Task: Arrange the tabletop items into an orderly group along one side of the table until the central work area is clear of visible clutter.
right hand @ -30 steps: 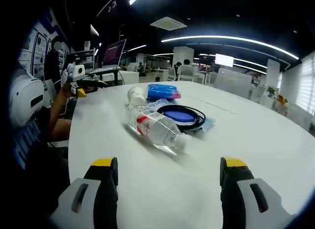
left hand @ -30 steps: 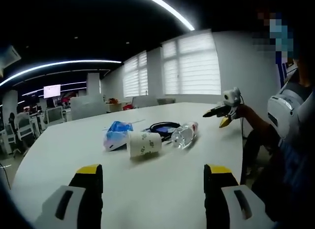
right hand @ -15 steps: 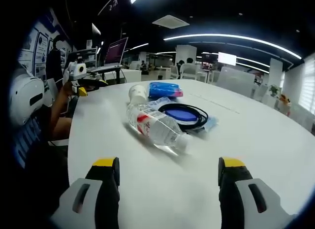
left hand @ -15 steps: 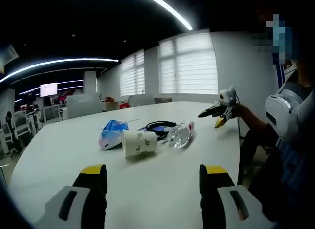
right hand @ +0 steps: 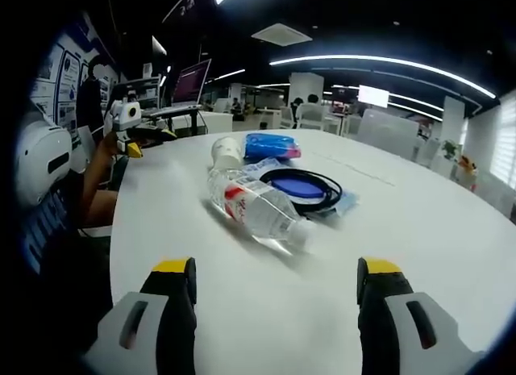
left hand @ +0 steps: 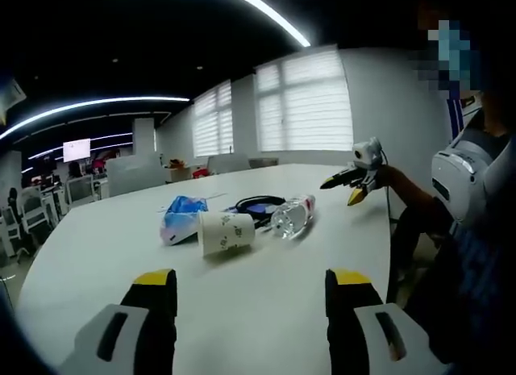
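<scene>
The big white round counter [left hand: 266,286] has a small pile of stuff near its middle. Going left to right in the left gripper view: a crinkly blue and pink plastic packet [left hand: 179,216], then a white paper cup with small green prints [left hand: 225,232] lying on its side, then a black cable coil w/ a blue disc inside [left hand: 258,206] just behind, then a clear plastic water bottle with a red label [left hand: 292,216], also lying down. They sit close together; the cup is just beside the packet.

The left claw [left hand: 249,290] is spread wide and holds nothing. It hangs over bare counter, well short of the cup. The right claw [right hand: 272,286] is spread wide too, also w/ nothing in it, and it faces the side of the bottle [right hand: 256,208].

The step looks like reaching in for a first pick. Best way, I think: left claw takes the cup across its middle, w/ a soft squeeze so the paper does not crush. Right claw takes the bottle across its body, not the cap end, bc it can roll away. Lift, don't shove, so the cable does not drag along.
</scene>
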Available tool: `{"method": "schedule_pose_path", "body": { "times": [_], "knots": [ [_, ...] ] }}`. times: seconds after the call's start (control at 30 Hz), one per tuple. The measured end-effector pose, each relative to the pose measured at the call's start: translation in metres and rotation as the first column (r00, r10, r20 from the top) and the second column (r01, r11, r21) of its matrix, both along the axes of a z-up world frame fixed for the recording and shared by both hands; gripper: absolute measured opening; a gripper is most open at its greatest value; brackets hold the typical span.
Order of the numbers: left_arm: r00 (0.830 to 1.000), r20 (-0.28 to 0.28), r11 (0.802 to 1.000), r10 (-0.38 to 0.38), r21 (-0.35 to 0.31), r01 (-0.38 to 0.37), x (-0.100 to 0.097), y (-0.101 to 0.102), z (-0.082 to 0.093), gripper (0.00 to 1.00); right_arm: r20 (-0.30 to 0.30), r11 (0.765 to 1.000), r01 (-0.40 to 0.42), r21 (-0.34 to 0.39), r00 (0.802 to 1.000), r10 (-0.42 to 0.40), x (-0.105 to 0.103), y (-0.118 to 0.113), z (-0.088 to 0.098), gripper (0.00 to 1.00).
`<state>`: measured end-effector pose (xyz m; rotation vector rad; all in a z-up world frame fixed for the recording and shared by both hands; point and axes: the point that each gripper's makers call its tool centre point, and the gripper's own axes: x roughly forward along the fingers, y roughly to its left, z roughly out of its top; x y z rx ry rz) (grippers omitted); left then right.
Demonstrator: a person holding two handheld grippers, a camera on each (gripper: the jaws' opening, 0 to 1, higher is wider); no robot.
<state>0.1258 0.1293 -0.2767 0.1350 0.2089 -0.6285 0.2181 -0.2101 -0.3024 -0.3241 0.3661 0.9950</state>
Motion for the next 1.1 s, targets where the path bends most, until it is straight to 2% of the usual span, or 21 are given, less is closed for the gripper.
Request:
{"method": "schedule_pose_path", "body": {
  "times": [0.23,0.67,1.1],
  "knots": [
    [1.000,0.002,1.000,-0.001,-0.007,0.001,-0.001,0.000,0.001,0.73,-0.013,1.000,-0.004,0.009,1.000,0.004,-0.001,0.003,0.000,0.72],
    [1.000,-0.001,1.000,-0.009,-0.005,0.009,0.000,-0.001,-0.002,0.73,-0.008,1.000,-0.008,-0.005,1.000,0.008,0.000,0.004,-0.001,0.74],
    [0.999,0.010,0.999,-0.031,-0.010,0.031,0.003,-0.012,0.002,0.73,-0.005,1.000,-0.010,0.002,1.000,0.010,0.006,0.007,-0.001,0.73]
  ]
}}
